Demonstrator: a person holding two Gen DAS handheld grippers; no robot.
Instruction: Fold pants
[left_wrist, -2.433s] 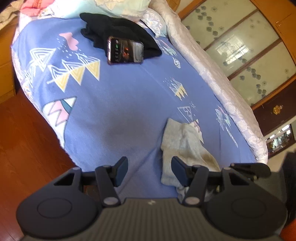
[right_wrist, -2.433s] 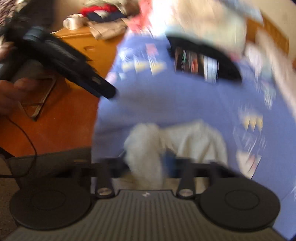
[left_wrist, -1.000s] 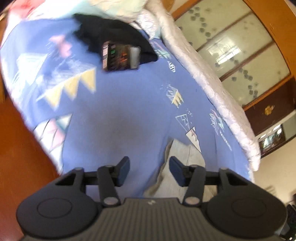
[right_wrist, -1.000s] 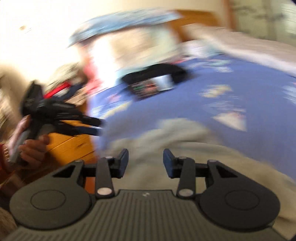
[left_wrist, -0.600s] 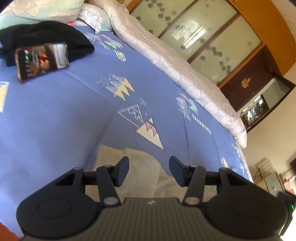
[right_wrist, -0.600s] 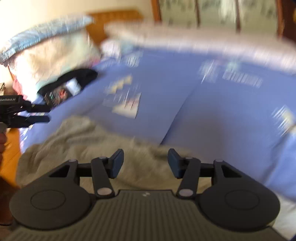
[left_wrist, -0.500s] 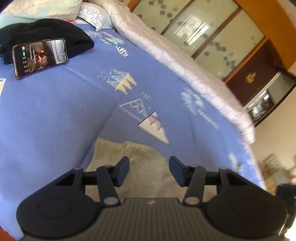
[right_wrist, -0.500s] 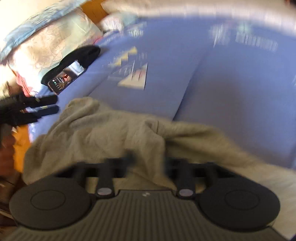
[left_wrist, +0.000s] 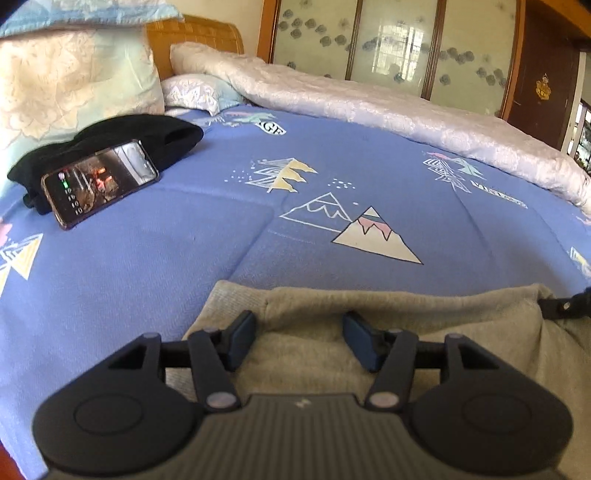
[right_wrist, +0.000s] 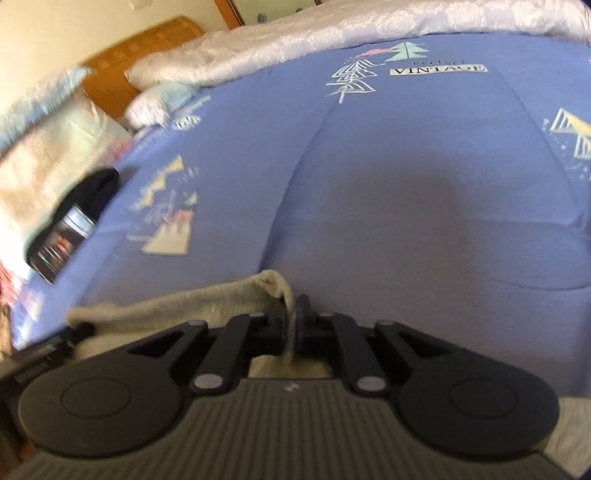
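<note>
Grey-beige knit, soft and a little fuzzy — the pants (left_wrist: 388, 354) lie at the near edge of the bed (left_wrist: 221, 251), on the blue patterned cover, with one straight hem running across in front of you. Your left hand-held gripper (left_wrist: 299, 341) hangs over that cloth with its jaws spread and opening, one pad on either side of a low ridge of fabric, neither pressing on it. Your right hand-held gripper (right_wrist: 291, 325) has its jaws nearly together with a fold of the pants' edge (right_wrist: 275, 286) pinched between them, though they are opening a little, so that hold may be loosening. By the look of it you are at the start of a fold: one corner taken, the other not yet. The next move, I judge, calls for the left jaws to close on the edge just ahead of them, at the same layer as the right, so both ends lift evenly and the cloth doesn't twist. Carry the fold over the open blue cover ahead; the phone (left_wrist: 99, 181) propped on the black garment (left_wrist: 147, 133) sits well apart on the left.
</note>
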